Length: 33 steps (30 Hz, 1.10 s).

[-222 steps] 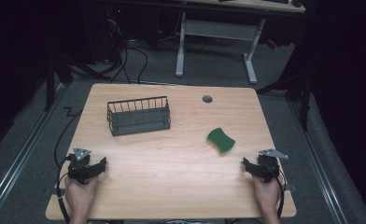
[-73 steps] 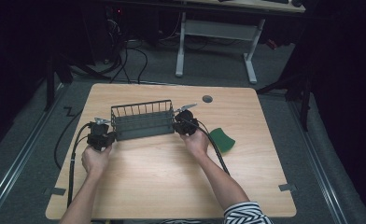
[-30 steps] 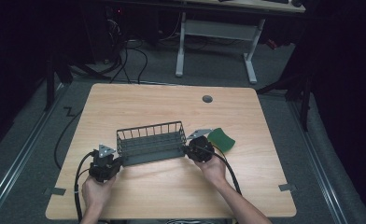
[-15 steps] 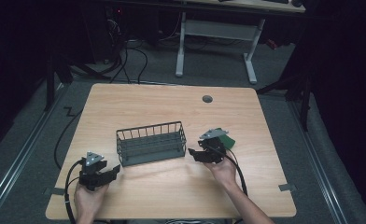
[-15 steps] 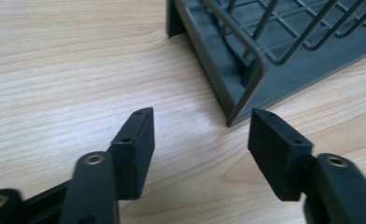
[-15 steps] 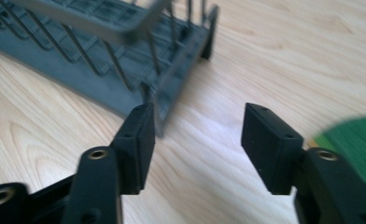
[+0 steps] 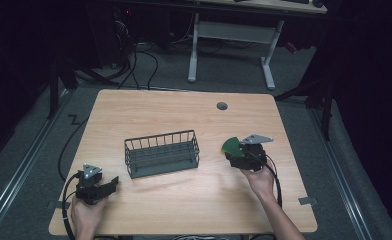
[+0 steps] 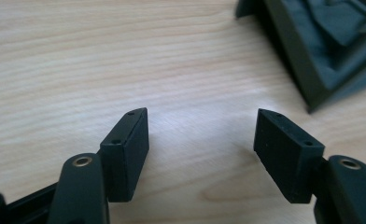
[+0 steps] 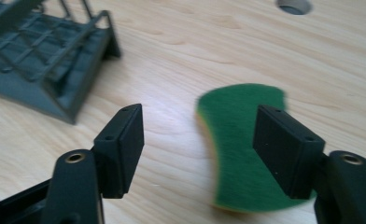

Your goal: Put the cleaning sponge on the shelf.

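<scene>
Wooden table [image 7: 184, 200] bears both hands low, left claw [image 7: 111, 184] and right claw [image 7: 230, 154] just spread, nothing pinched.

Looks like a lab or test room rather than a home. A plain light-wood table [image 7: 184, 200] with a cable grommet hole [image 7: 222, 106] is set on grey carpet [image 7: 354, 165], and everything around it is kept dark. Black cables [image 7: 134, 65] are left trailing over the floor behind it, and the white metal legs of a second desk [image 7: 231, 47] can be seen at the back. Bits of tape [image 7: 306, 201] are stuck along the table edge, like marks for a setup.
</scene>
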Tool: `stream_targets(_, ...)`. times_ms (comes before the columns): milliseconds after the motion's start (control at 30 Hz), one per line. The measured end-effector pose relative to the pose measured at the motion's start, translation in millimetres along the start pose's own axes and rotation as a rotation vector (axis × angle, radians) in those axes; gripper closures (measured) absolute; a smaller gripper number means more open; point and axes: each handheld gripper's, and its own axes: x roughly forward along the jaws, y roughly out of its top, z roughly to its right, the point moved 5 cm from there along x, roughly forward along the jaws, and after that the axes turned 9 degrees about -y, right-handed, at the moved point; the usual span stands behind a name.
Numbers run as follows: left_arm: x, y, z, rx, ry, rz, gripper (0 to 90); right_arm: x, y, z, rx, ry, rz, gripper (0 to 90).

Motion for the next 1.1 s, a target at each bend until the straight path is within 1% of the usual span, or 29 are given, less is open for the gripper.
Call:
stream_targets(67,3.1,2.8,-3.2,0.008,0.017,-0.001,35.6,0.7,-0.5,8.9,-0.005,-0.02,-0.008,29.5)
stream_targets(133,5.9,4.8,-5.4,0.017,0.031,0.001,35.1,2.1,-1.3,16.2,-0.005,-0.029,-0.015,27.2)
stream_targets(200,8.5,5.9,-6.9,0.017,0.034,0.019,33.8,4.4,-2.0,22.8,-0.011,-0.042,-0.025,25.6)
stream_targets(267,10.7,5.8,-8.2,0.02,0.037,0.045,32.6,6.5,-2.1,26.5,-0.018,-0.047,-0.036,24.3)
stream_targets(367,11.6,6.8,-9.3,0.013,0.045,0.045,32.0,10.3,-0.7,30.9,-0.033,-0.042,-0.042,23.4)
stream_targets(500,11.9,7.0,-9.4,0.012,0.046,0.044,31.5,17.8,-0.3,31.2,-0.026,-0.025,-0.044,22.3)
stream_targets(700,11.8,6.9,-9.4,0.011,0.046,0.045,31.5,32.7,-6.3,29.9,-0.039,-0.015,-0.091,19.2)
stream_targets(900,11.6,6.8,-9.3,0.008,0.046,0.046,31.4,38.9,-7.8,27.1,-0.058,-0.021,-0.102,17.6)
stream_targets(1033,11.6,6.7,-9.4,0.008,0.045,0.045,31.5,43.9,-10.0,28.2,-0.063,-0.025,-0.119,17.4)
stream_targets(1100,11.6,6.7,-9.4,0.008,0.045,0.045,31.5,46.8,-11.9,28.8,-0.064,-0.029,-0.136,17.6)
